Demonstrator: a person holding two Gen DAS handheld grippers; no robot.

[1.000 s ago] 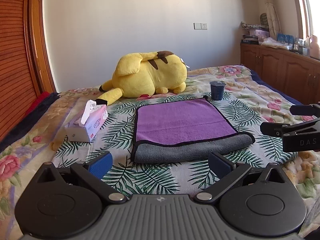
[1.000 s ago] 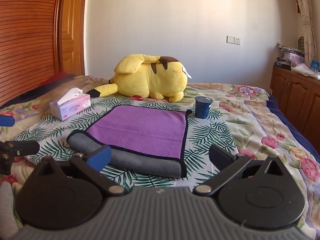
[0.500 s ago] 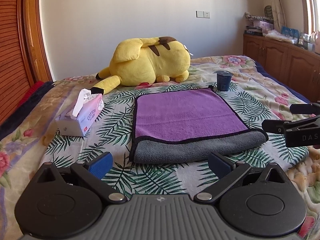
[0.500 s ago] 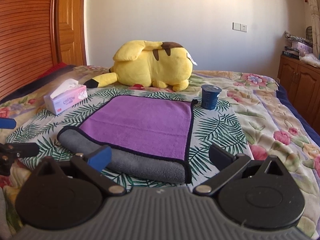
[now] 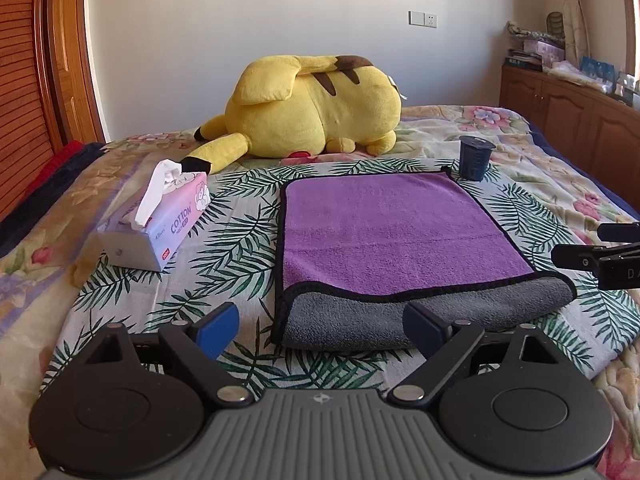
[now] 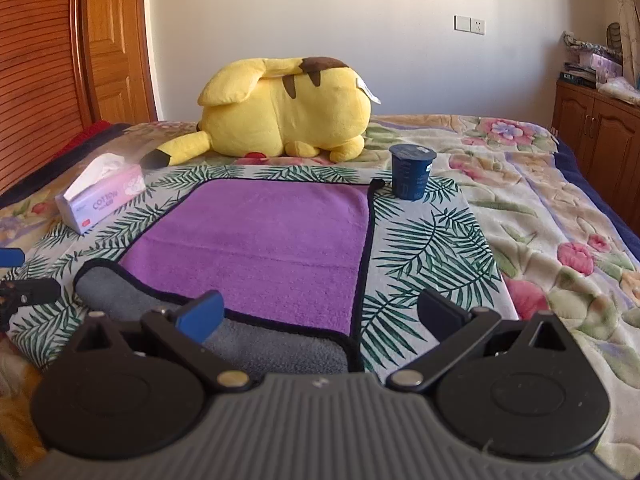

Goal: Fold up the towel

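A purple towel (image 5: 392,232) with a grey underside and black trim lies on the bed, folded, with the grey fold along its near edge (image 5: 420,316). It also shows in the right wrist view (image 6: 264,248). My left gripper (image 5: 320,326) is open and empty, just in front of the towel's near left corner. My right gripper (image 6: 320,314) is open and empty over the near right corner. The right gripper's fingers (image 5: 592,258) show at the right edge of the left wrist view. The left gripper's fingers (image 6: 28,292) show at the left edge of the right wrist view.
A yellow plush toy (image 5: 312,108) lies behind the towel. A pink tissue box (image 5: 160,224) sits to the left. A dark blue cup (image 5: 474,158) stands at the towel's far right corner. Wooden cabinets (image 5: 580,120) stand along the right wall.
Both grippers have moved forward and down toward the towel's near edge. Both stay open. The towel has not moved.
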